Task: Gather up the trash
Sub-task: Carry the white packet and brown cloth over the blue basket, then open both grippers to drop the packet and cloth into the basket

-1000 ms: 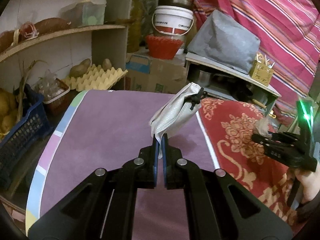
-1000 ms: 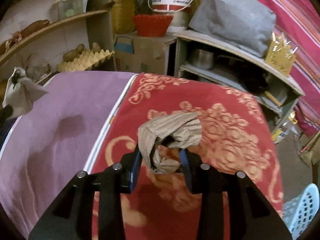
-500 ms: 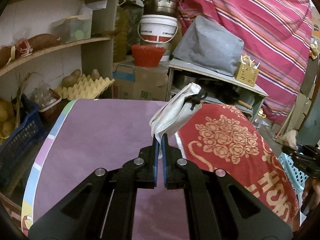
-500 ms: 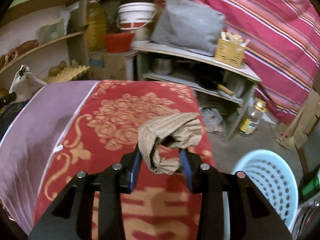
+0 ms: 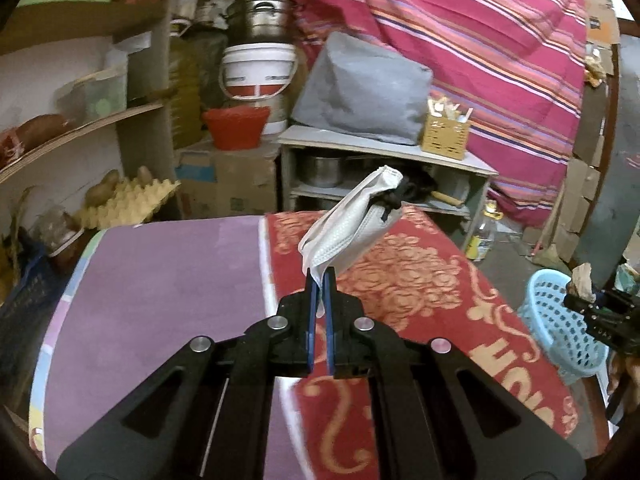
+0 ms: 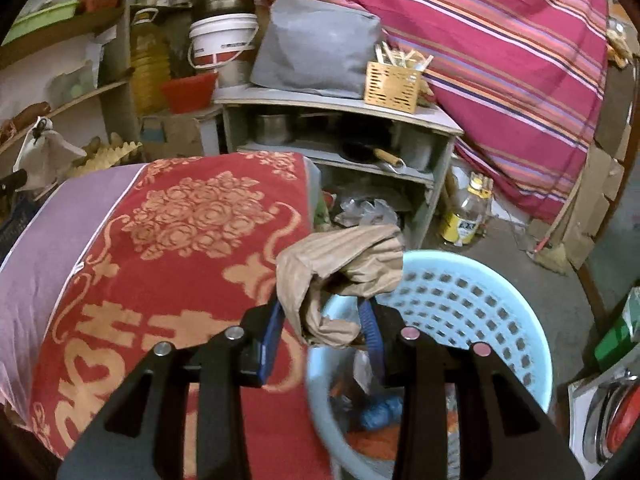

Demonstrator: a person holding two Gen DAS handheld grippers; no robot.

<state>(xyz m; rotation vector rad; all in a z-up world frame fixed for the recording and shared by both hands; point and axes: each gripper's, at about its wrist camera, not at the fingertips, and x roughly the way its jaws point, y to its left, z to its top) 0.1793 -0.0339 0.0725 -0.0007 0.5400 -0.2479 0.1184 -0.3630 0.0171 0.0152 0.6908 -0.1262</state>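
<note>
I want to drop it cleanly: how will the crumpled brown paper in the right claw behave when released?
The crumpled brown paper looks light and holds its creased shape, so it will probably fall slowly. It bulges past the right claw, so it may snag. The light blue plastic basket lies partly below.

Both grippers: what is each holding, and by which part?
Left gripper pinches the white face mask by its lower edge. Right gripper clamps the crumpled brown paper around its middle.
</note>
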